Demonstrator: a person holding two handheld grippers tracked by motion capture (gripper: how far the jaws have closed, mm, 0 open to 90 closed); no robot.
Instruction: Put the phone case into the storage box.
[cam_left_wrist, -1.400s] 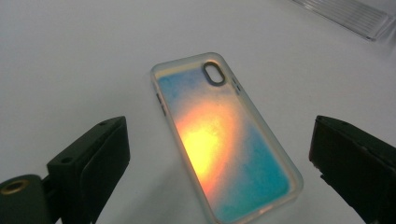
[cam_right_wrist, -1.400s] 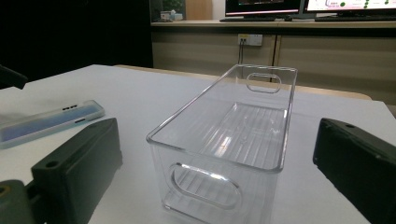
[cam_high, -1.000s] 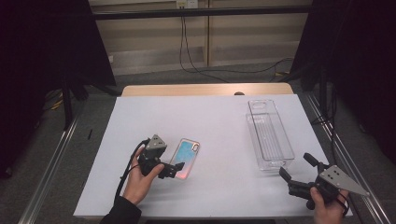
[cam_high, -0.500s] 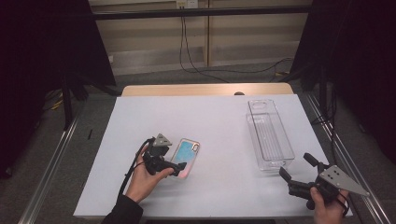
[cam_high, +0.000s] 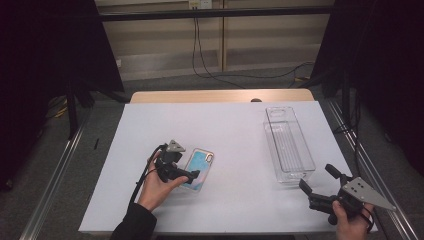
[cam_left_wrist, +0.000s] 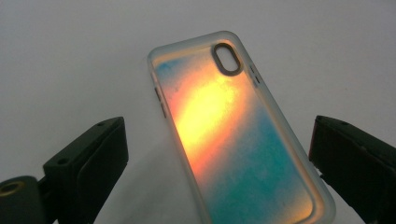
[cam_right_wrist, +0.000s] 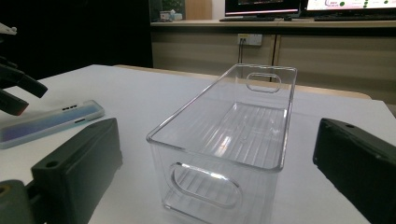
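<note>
Left gripper view looks down on the phone case (cam_left_wrist: 238, 135) lying flat on the tabletop (cam_left_wrist: 70, 56) between the spread jaws, its long axis running straight ahead of the left gripper (cam_high: 192, 175). Right gripper (cam_high: 320, 185), also released, sits well apart, facing the clear bin (cam_high: 289, 145).

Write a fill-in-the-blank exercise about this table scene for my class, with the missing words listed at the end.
1. The left gripper is poised over a phone ____.
2. The clear bin holds ____.
3. The jaws of the right gripper stand ____.
4. The phone case lies ____ on the white table.

Missing words: case; nothing; open; flat
</note>
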